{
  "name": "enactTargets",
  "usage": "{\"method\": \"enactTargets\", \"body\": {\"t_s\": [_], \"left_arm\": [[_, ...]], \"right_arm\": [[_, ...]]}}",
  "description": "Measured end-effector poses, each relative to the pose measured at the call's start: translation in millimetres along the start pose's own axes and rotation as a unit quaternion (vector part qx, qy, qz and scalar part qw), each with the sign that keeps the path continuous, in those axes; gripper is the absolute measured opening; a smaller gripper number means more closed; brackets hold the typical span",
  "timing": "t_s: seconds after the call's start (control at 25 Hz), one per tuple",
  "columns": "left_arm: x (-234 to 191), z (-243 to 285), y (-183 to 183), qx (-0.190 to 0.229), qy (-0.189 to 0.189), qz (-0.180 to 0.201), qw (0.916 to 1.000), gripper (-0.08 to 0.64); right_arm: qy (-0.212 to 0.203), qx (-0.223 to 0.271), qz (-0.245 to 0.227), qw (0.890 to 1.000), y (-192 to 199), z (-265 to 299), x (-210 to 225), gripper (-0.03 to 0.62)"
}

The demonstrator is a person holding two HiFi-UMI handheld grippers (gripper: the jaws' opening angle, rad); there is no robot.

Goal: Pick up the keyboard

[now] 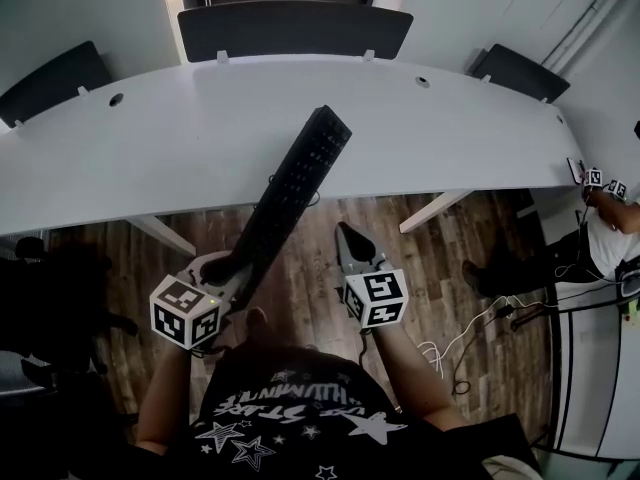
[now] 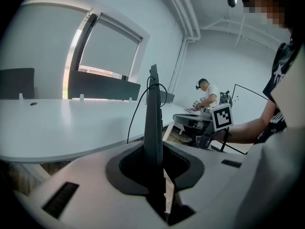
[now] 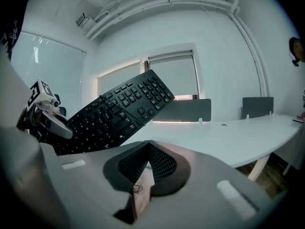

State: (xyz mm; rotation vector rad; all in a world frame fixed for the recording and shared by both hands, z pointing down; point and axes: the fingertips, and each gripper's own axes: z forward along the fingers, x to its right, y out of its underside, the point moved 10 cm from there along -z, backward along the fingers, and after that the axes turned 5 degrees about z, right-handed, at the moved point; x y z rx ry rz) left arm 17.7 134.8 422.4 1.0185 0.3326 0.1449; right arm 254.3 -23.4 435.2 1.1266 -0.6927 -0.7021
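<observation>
Left gripper [image 1: 228,273] jaws are clamped on one end of the keyboard [image 1: 295,193], which is held clear of the desk [image 1: 150,158]. Right gripper [image 1: 347,236] jaws are pressed together, empty. Pickup is judged done.

The broad white curved desk top [image 1: 150,158] gives open room left and right of the long black keyboard [image 1: 290,198]. The keyboard slants up across the desk's near edge, with a thin black cable [image 2: 133,118] looping off it. Dark grey screen panels [image 1: 295,30] wall the far edge. Below, white slanted desk legs [image 1: 435,211] flank open wood floor [image 1: 450,268]. Loose white cables [image 1: 470,323] lie near right, beside a person [image 1: 610,233].
</observation>
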Motion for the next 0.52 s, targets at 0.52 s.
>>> {"method": "enactTargets", "body": {"t_s": [0.52], "left_arm": [[54, -22, 19, 0.025, -0.020, -0.019, 0.9993, 0.086]], "right_arm": [[-0.038, -0.007, -0.014, 0.999, 17, -49, -11, 0.003]]}}
